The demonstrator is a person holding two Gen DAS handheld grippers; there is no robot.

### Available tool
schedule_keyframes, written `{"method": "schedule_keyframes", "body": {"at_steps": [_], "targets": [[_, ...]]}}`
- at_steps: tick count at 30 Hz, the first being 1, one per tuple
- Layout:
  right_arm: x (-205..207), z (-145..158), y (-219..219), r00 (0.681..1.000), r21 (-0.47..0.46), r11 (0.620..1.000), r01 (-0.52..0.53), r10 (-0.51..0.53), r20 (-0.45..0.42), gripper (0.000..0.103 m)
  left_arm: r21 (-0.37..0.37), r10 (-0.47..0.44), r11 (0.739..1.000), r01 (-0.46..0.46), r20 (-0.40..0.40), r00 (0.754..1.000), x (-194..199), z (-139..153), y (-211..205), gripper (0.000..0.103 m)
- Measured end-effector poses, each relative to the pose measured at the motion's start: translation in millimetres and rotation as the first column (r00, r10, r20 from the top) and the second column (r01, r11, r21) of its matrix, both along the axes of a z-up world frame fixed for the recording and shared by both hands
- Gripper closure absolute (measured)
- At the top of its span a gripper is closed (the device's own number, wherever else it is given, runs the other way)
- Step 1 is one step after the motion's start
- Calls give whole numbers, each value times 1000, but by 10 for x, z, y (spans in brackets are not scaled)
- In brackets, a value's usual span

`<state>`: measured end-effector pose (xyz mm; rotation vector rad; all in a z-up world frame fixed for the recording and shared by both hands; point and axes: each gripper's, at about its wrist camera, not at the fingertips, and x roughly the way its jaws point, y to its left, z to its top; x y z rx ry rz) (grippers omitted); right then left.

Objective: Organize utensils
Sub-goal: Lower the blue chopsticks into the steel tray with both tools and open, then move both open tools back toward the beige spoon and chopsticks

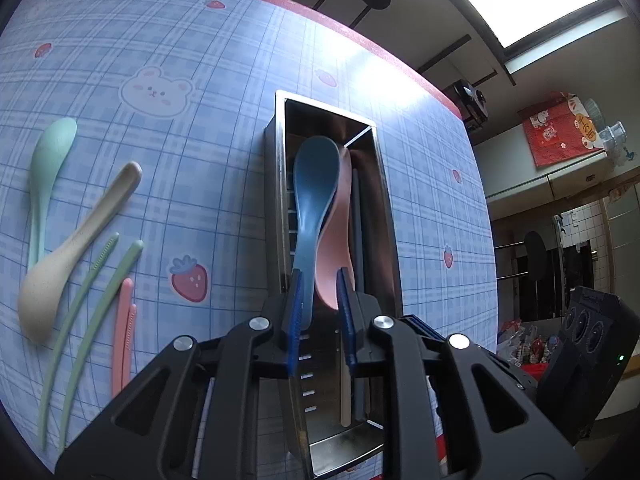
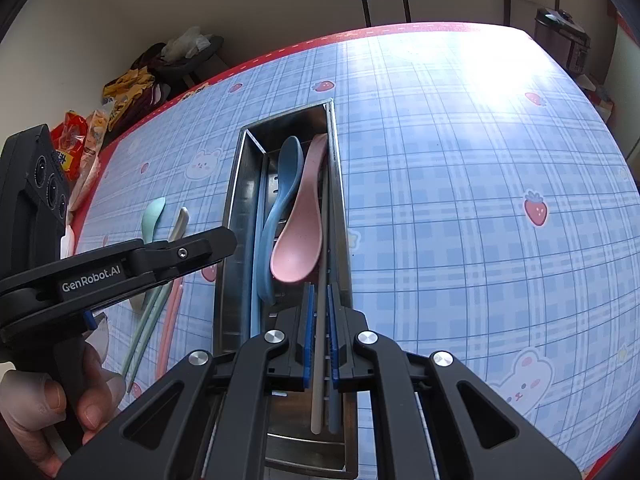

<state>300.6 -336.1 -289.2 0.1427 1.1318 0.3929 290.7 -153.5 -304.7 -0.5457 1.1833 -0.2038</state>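
Right gripper point(image 2: 319, 312) is poised over the near end of the steel utensil tray point(image 2: 240, 184), its blue pads set close either side of a grey chopstick point(image 2: 320, 360) that lies along the tray's right side; whether they actually pinch it or merely flank it, I cannot tell. Left gripper point(image 1: 322, 300) sits over the same tray with its jaws spread, the handle of the blue spoon point(image 1: 314, 184) by its left pad and the bowl of the pink spoon point(image 1: 334, 264) by its right, gripping nothing that I can see. Both spoons are already in the tray, pink leaning across blue.

So this reads as the placing step: chopsticks and spoons going in, tray partly filled. Out on the plaid tablecloth point(image 1: 224, 60), well apart to the left of the tray, wait the mint spoon point(image 1: 48, 160), the beige spoon point(image 1: 68, 256), the green chopsticks point(image 1: 88, 292) and the pink chopsticks point(image 1: 124, 328). Next move, I'd judge, calls for the left gripper to swing left to that pile while the right settles the chopstick flat
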Motion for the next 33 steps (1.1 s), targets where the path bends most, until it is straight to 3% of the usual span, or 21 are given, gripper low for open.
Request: {"method": "schedule_keyframes", "body": {"at_steps": [7, 10, 15, 19, 22, 28, 30, 33], "targets": [[-90, 168, -81, 999, -6, 1000, 24, -23, 44, 92, 71, -19, 997, 11, 111, 994, -63, 356, 207, 84], [-161, 249, -93, 997, -14, 999, 30, -29, 73, 69, 128, -22, 992, 2, 152, 988, -144, 507, 387, 83], [-277, 344, -29, 993, -48, 999, 23, -17, 121, 45, 242, -46, 970, 2, 177, 983, -370, 605, 780, 80], [-347, 370, 50, 991, -65, 997, 31, -22, 132, 21, 322, -66, 947, 7, 175, 982, -606, 594, 1104, 77], [-390, 390, 128, 991, -62, 998, 28, -19, 132, 6, 358, -62, 934, -7, 181, 982, -788, 584, 1310, 63], [-459, 394, 342, 991, -103, 994, 18, -4, 136, 6, 361, -57, 932, -18, 196, 979, -1091, 590, 1624, 38], [-480, 381, 423, 991, -111, 994, 14, 1, 133, 6, 372, -60, 928, -20, 203, 977, -1160, 608, 1683, 17], [-527, 353, 549, 991, -125, 992, 7, 10, 134, 6, 379, -79, 925, -7, 212, 974, -1254, 617, 1759, 16]]}}
